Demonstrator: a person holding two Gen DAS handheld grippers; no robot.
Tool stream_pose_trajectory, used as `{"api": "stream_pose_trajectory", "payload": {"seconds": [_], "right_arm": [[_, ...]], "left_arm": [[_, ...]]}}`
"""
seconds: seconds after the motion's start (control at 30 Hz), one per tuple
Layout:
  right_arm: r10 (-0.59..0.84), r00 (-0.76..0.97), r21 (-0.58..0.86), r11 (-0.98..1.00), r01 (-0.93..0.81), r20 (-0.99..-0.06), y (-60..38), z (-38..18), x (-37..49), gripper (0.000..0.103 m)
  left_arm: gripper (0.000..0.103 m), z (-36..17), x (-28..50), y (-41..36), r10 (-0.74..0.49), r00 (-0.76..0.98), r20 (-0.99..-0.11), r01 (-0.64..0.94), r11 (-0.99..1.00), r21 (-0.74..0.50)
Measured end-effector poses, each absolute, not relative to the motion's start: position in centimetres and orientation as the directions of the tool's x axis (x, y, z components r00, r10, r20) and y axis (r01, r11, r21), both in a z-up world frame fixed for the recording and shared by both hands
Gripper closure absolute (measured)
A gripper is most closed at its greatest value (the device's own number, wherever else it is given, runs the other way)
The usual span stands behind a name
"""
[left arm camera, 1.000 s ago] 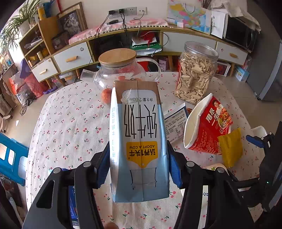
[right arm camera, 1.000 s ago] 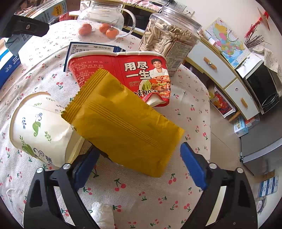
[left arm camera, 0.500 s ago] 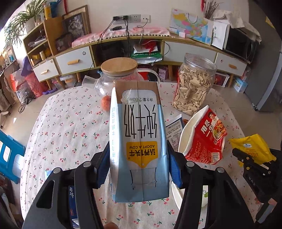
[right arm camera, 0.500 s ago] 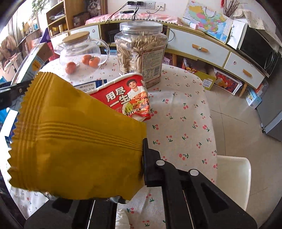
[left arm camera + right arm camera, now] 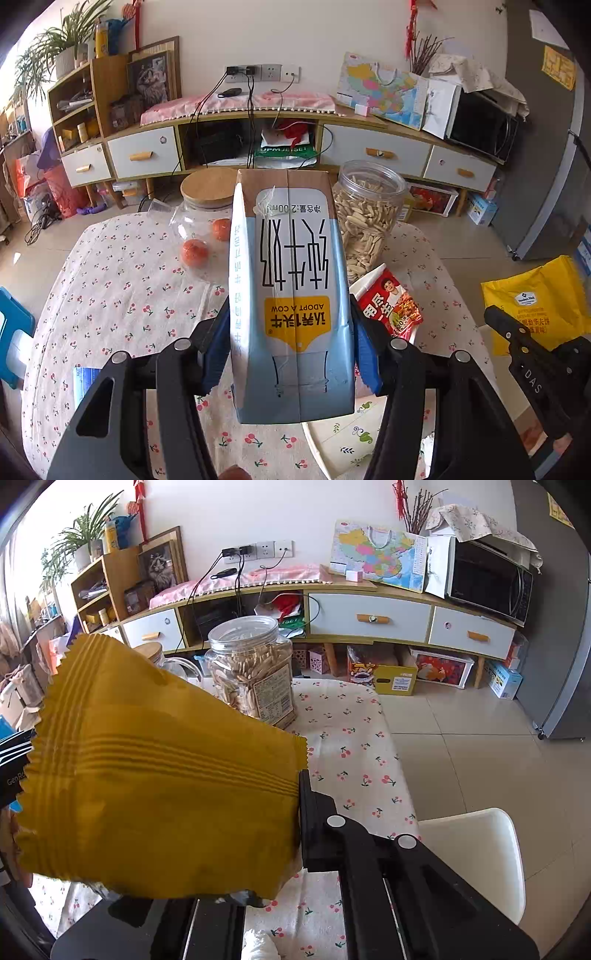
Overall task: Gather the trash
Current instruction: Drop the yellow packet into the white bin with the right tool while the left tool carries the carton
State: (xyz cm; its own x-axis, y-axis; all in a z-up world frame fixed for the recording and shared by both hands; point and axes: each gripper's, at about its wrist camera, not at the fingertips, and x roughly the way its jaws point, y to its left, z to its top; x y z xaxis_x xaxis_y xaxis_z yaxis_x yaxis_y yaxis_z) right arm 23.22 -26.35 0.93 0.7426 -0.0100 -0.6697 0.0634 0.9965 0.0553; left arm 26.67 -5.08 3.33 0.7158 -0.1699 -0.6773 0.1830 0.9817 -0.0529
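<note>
My left claw (image 5: pixel 291 354) is clenched on the milk carton (image 5: pixel 291 288): the blue pads (image 5: pixel 218 350) press its two side faces near the base, and the carton's long axis runs away from me toward 12 o'clock, print upside down. It hangs clear above the table (image 5: pixel 110 288). Past it, at 11 o'clock, sits the glass teapot (image 5: pixel 199 229) with oranges inside; at 1 o'clock, the seed jar (image 5: pixel 369 221).

Lower right of the carton, at 3 o'clock, the red noodle cup (image 5: pixel 391 306) lies on its side, and a white paper cup (image 5: pixel 351 428) lies at 5 o'clock, just beside my claw. I judge these the trash left to collect.

Further right, my right claw (image 5: pixel 509 339) is pinched flat on the yellow wrapper (image 5: pixel 155 794). In its own view the wrapper fans out toward 10 o'clock and hides most of the table, with the jar (image 5: pixel 251 672) at 12 o'clock behind it.

Both claws are loaded, so the next move turns on finding a bin. I see none in either view. The cups lie between my two hands, nearer the left.
</note>
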Motion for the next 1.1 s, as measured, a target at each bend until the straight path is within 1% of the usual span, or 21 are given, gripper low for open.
{"api": "stream_pose_trajectory", "payload": {"seconds": [0.23, 0.43, 0.77, 0.87, 0.93, 0.97, 1.0, 1.03, 1.07, 1.1], "right_arm": [[-0.098, 0.757, 0.045, 0.985, 0.167, -0.646, -29.6, 1.3, 21.9, 0.099], [-0.187, 0.742, 0.022, 0.965, 0.262, -0.644, -32.7, 1.0, 21.1, 0.098], [-0.318, 0.651, 0.023, 0.888, 0.459, -0.689, -39.7, -1.0, 19.1, 0.098], [-0.318, 0.609, 0.045, 0.863, 0.503, -0.726, -41.8, -2.1, 18.4, 0.097], [-0.305, 0.572, 0.053, 0.85, 0.524, -0.761, -42.8, -2.9, 18.3, 0.088], [-0.314, 0.553, 0.046, 0.84, 0.541, -0.772, -43.3, -3.2, 18.1, 0.077], [-0.339, 0.54, 0.035, 0.823, 0.567, -0.77, -43.6, -3.3, 17.7, 0.047], [-0.375, 0.531, 0.019, 0.804, 0.595, -0.76, -43.8, -3.2, 17.2, 0.026], [-0.406, 0.527, 0.006, 0.788, 0.616, -0.747, -44.2, -3.1, 16.6, 0.023], [-0.421, 0.521, -0.004, 0.781, 0.625, -0.742, -44.6, -2.9, 16.2, 0.022]], "left_arm": [[0.046, 3.9, 25.5, -8.5, -0.219, 0.729, -0.649, 0.237, 0.97, -0.061], [0.046, 3.8, 24.6, -12.0, -0.256, 0.726, -0.639, 0.286, 0.956, -0.057], [0.046, 3.0, 22.8, -17.4, -0.296, 0.712, -0.637, 0.372, 0.928, -0.016], [0.046, 2.9, 22.3, -18.9, -0.313, 0.701, -0.641, 0.39, 0.921, -0.022], [0.046, 3.2, 22.0, -20.2, -0.334, 0.692, -0.64, 0.407, 0.913, -0.037], [0.046, 3.3, 21.7, -20.9, -0.345, 0.688, -0.639, 0.417, 0.908, -0.041], [0.046, 3.3, 21.4, -21.7, -0.355, 0.684, -0.637, 0.428, 0.903, -0.043], [0.046, 3.4, 21.2, -22.5, -0.366, 0.678, -0.637, 0.44, 0.897, -0.047], [0.046, 3.3, 21.0, -23.4, -0.377, 0.671, -0.638, 0.451, 0.891, -0.052], [0.046, 3.3, 20.7, -24.2, -0.388, 0.663, -0.64, 0.462, 0.885, -0.057]]}}
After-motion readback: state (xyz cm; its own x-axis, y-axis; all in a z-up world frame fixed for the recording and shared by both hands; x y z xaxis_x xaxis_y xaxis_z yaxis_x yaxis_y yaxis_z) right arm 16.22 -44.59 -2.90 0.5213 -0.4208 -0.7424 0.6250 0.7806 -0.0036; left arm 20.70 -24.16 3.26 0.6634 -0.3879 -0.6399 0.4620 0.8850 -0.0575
